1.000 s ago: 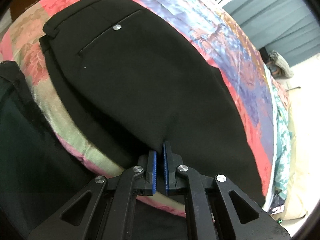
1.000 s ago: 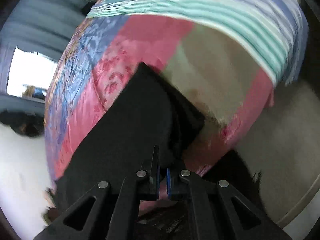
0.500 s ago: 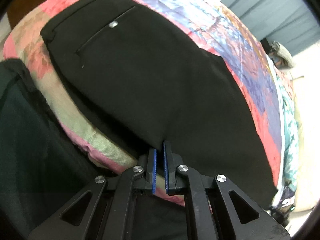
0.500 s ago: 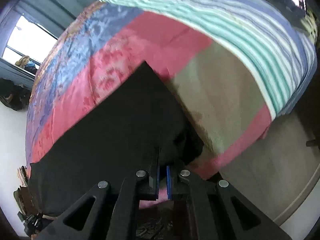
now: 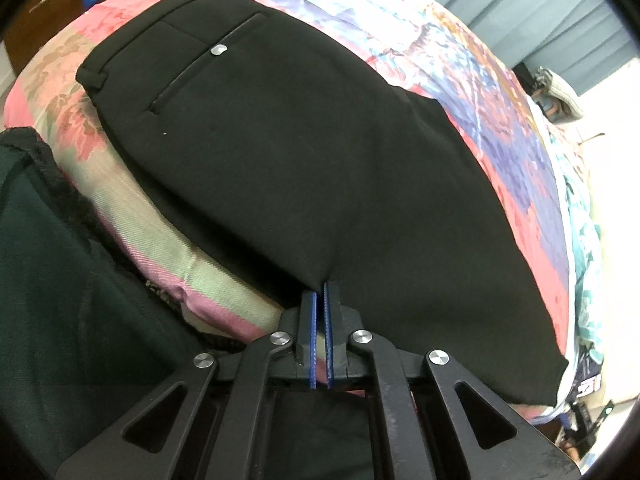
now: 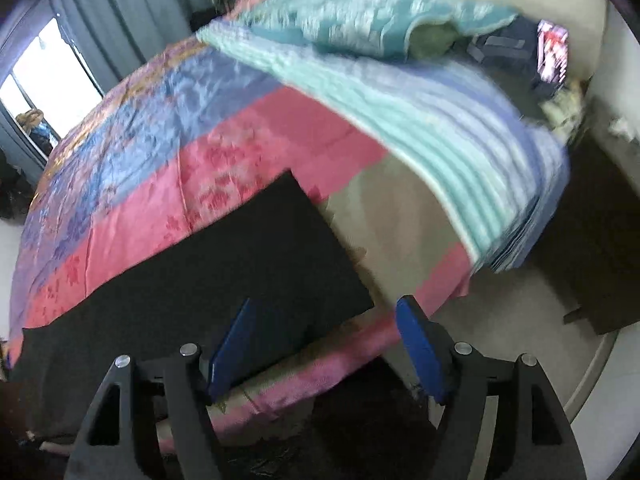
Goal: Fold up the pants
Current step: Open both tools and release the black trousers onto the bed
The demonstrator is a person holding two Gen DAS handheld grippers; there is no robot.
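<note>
Black pants [image 5: 304, 152] lie flat on a patchwork bedspread [image 5: 500, 92], back pocket and button up, waistband at the far left. My left gripper [image 5: 320, 296] is shut on the near edge of the pants, the cloth pinched between its blue pads. In the right wrist view the leg end of the pants [image 6: 240, 264] lies flat near the bed's front edge. My right gripper [image 6: 324, 312] is open and empty just above that end, jaws wide apart.
A teal striped blanket [image 6: 420, 120] and a teal pillow [image 6: 360, 24] lie at the bed's far side. Grey curtains [image 6: 104, 8] and a window are behind. Beige floor [image 6: 520, 300] and dark furniture [image 6: 600, 240] are at the right. My dark clothing [image 5: 52, 280] is at the left.
My right gripper has let go of the leg end and opened wide, pulling back a little. My left gripper stays shut on the pants edge, which now lie flatter.
</note>
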